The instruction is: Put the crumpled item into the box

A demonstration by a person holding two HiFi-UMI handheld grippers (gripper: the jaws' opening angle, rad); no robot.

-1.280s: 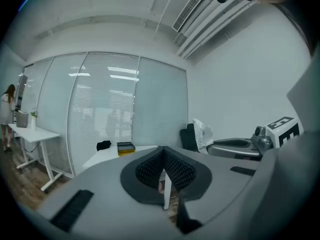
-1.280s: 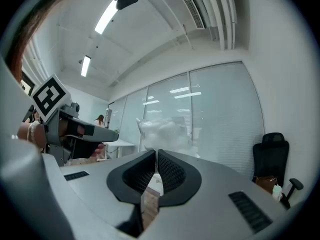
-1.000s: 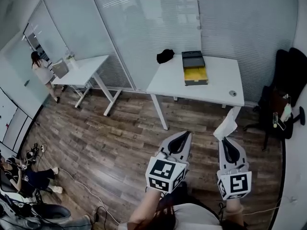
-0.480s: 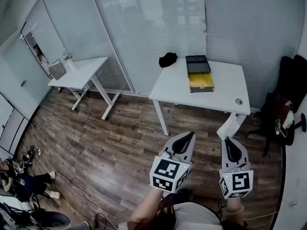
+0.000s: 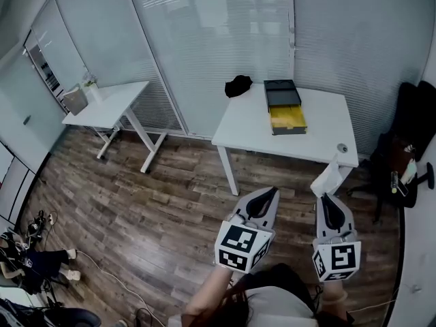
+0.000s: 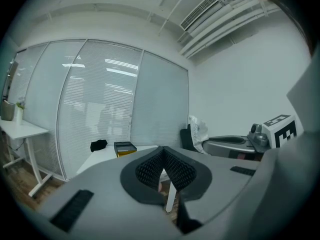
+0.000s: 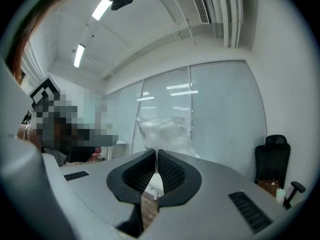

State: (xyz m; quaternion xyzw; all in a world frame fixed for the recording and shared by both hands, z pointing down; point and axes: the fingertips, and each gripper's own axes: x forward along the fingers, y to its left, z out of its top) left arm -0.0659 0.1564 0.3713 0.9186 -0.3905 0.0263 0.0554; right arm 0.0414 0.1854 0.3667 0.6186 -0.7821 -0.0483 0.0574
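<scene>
Mid-transport, carrying crumpled item [image 5: 327,178] pinched in right gripper [image 5: 326,195], left gripper [image 5: 270,191] closed on nothing, well short of box [image 5: 284,106] on table [image 5: 320,131]; next, probably closing in and releasing over yellow compartment.

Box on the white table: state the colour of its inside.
Yellow; the box shows best in the head view.

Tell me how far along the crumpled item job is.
Done: the right gripper is shut on the white crumpled item. In hand: it holds the item over the wood floor, short of the white table. Left: reach the table and drop the item into the open box on it. The left gripper is shut and empty.
</scene>
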